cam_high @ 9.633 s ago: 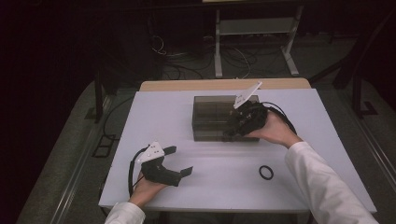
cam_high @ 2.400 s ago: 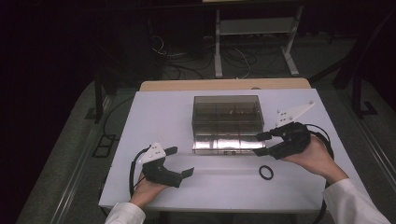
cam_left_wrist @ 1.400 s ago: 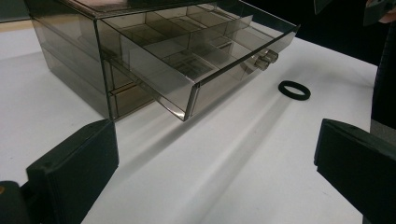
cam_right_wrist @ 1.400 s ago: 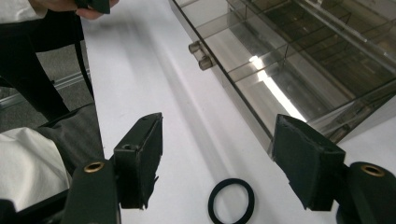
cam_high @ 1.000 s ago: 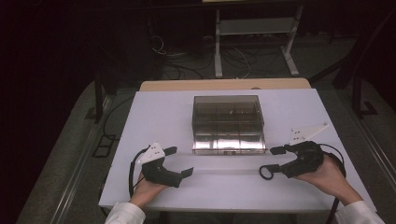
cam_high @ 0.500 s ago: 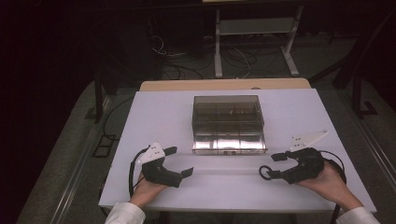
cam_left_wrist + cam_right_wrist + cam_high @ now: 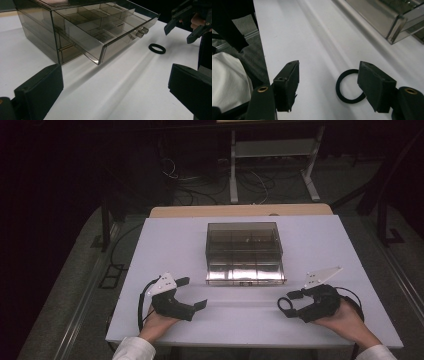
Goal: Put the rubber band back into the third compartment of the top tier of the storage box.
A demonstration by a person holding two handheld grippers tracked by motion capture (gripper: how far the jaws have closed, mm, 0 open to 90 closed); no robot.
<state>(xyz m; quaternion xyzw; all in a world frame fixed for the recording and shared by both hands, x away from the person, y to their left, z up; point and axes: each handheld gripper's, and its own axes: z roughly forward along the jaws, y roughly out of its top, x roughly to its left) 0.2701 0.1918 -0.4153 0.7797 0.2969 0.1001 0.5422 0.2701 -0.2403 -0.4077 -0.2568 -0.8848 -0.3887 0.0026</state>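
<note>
- A smooth white rectangular worktop (image 7: 170, 245) is seen from above, with grey carpeted floor (image 7: 75, 270) around it.
- A box-shaped drawer cabinet (image 7: 243, 251) of smoky, translucent plastic stands at the worktop's centre, toward 12 o'clock from both hands.
- Its top drawer (image 7: 105, 27) is drawn out toward the person; thin partitions divide it into rectangular compartments, and a small cylindrical clear knob (image 7: 141, 31) is fixed to its front.
- A thin, matte black ring (image 7: 348, 86), round and flat, lies on the worktop at about 4 o'clock from the cabinet.
- The right tongs (image 7: 292, 302), of black matte plastic with blocky rectangular pads, are held low over the worktop with jaws apart; the ring lies just beside the inner face of one jaw and is partly hidden by it. Whether it is touched cannot be told.
- The left tongs (image 7: 192, 295) rest at about 8 o'clock from the cabinet, jaws wide apart, with nothing between them.
- A pale three-cornered plate is carried on top of each tool.
- White sleeves (image 7: 132, 350) are seen at the near edge.
</note>
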